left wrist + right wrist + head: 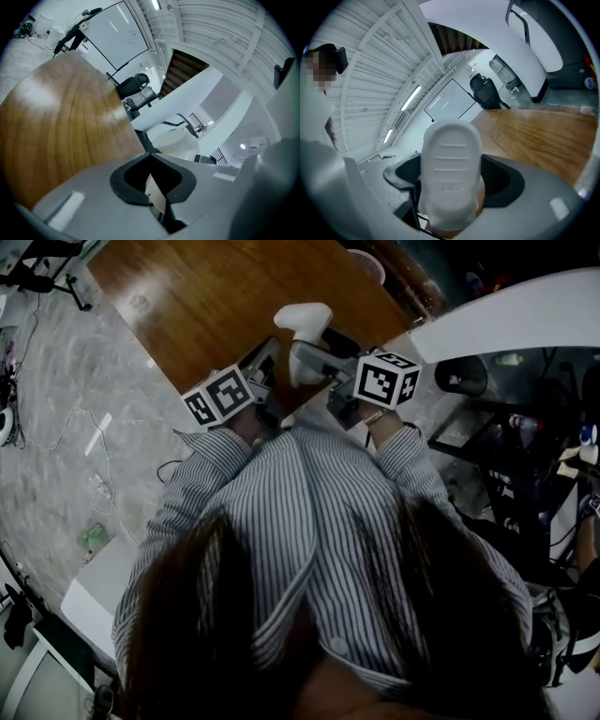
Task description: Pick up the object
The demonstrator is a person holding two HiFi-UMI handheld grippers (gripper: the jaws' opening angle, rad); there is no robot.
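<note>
A white shoe (302, 320) is held up over the near edge of the brown wooden table (216, 296). My right gripper (317, 357) is shut on it. In the right gripper view the shoe's ribbed white sole (451, 173) fills the space between the jaws, which clasp it at both sides. My left gripper (267, 369) is close beside the shoe on its left, over the table edge. In the left gripper view the left gripper (157, 194) has its jaws together with nothing between them, and only the table top (56, 122) lies ahead.
Grey marbled floor (66, 418) with loose cables lies to the left of the table. A white curved counter (525, 315) and dark racks stand at the right. A black office chair (136, 84) stands beyond the table's far end. The person's striped shirt fills the lower head view.
</note>
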